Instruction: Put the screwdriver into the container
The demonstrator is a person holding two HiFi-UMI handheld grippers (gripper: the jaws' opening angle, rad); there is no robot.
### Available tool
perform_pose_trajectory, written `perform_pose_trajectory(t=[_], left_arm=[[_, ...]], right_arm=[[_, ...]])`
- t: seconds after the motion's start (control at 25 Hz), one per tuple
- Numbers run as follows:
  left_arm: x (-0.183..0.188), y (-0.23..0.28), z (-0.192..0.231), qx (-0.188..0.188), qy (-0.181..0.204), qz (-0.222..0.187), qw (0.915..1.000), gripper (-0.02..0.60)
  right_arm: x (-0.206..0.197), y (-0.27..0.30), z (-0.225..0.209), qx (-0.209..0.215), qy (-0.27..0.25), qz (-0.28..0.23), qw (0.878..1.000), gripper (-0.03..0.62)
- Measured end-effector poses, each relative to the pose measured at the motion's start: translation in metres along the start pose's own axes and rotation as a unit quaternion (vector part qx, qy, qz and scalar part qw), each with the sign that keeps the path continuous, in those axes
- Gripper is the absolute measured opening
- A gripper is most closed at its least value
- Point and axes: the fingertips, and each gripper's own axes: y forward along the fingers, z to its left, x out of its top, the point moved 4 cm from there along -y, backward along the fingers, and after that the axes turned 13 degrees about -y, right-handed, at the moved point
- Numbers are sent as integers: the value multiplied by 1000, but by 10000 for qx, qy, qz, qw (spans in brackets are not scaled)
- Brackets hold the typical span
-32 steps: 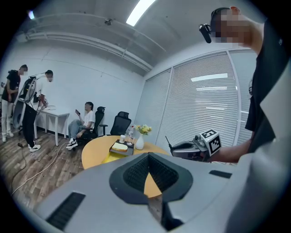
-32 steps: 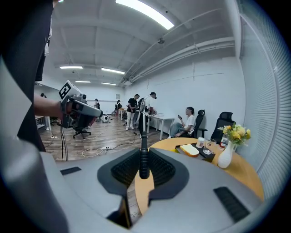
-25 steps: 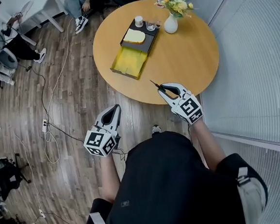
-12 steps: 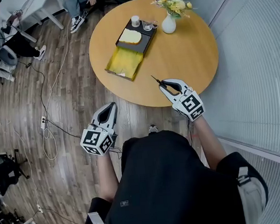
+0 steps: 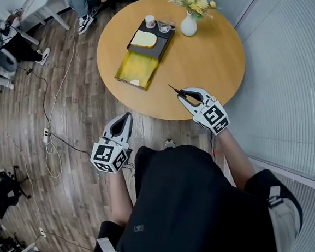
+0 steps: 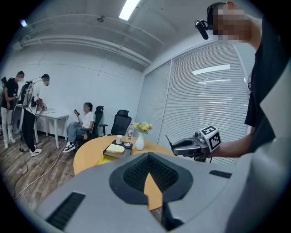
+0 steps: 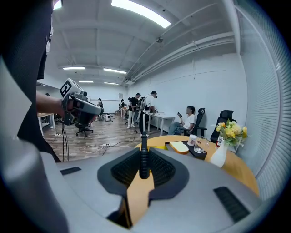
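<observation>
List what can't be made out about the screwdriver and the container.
- Tip of the screwdriver: too small in the head view, and lost against dark figures in the right gripper view.
- Inside of the yellow container: edge-on in both gripper views; the pale bit in it is too small to name.
- Contents of the glasses: too small everywhere.

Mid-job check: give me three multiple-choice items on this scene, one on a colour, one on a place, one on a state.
1. The container is: A) blue B) yellow C) red
2. The vase stands: A) on the table, by the black tray B) on a shelf C) in the container
3. The screwdriver is: A) lying in the container B) lying on the table C) clamped in the right gripper jaws

Answers: 1 B, the head view shows it yellow. 2 A, it sits near the table's far edge, just right of the tray. 3 C, the right gripper view shows the jaws closed on its handle.
</observation>
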Motion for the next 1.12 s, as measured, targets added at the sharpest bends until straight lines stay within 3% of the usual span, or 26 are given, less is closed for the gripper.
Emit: perform_pose_trajectory(t=[0.32, 0.64, 0.88, 1.12], left_arm=[[10, 9, 17, -89, -23, 36, 10000, 3], [32, 34, 47, -438, 24, 152, 9989, 3], [49, 47, 88, -599, 5, 310, 9977, 3], [78, 60, 144, -744, -95, 372, 9965, 3]], right_arm=[[8, 14, -8, -2, -117, 69, 9999, 57], [12, 35, -17, -222, -11, 290, 9993, 57], [18, 77, -25, -331, 161, 415, 9985, 57], [39, 131, -26, -319, -29, 560, 9979, 57]])
